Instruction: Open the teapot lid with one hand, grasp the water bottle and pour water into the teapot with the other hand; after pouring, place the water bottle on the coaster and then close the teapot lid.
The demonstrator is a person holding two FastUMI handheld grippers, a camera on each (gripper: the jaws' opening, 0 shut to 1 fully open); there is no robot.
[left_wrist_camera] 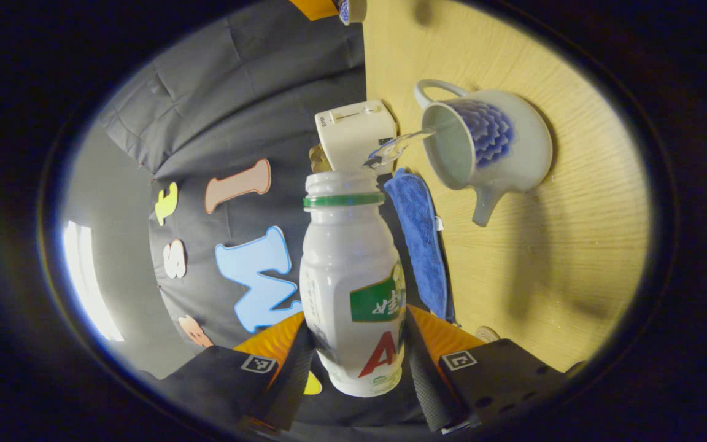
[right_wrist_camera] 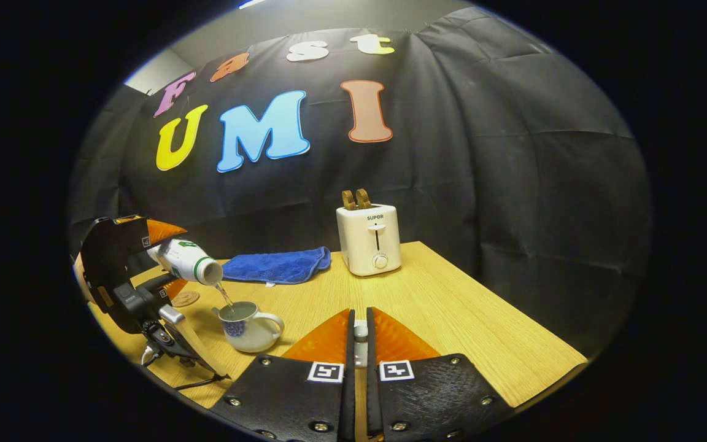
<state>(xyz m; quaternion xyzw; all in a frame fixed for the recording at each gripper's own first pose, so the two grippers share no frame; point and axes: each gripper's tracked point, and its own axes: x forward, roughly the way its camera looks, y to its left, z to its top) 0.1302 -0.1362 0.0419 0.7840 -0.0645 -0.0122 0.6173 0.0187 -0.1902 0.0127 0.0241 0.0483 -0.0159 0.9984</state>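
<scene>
The left gripper (left_wrist_camera: 358,362) is clamped on the water bottle (left_wrist_camera: 353,288), one finger pressed to each side of its lower body. The bottle is held tilted, uncapped, with a thin stream of water (left_wrist_camera: 399,147) running from its mouth into the open teapot (left_wrist_camera: 488,147) on the wooden table (left_wrist_camera: 574,245). The right gripper (right_wrist_camera: 359,334) is closed on a small pale object, apparently the teapot lid (right_wrist_camera: 360,332). A coaster (right_wrist_camera: 185,299), blue cloth (right_wrist_camera: 277,266) and toaster (right_wrist_camera: 369,239) stand behind the teapot.
</scene>
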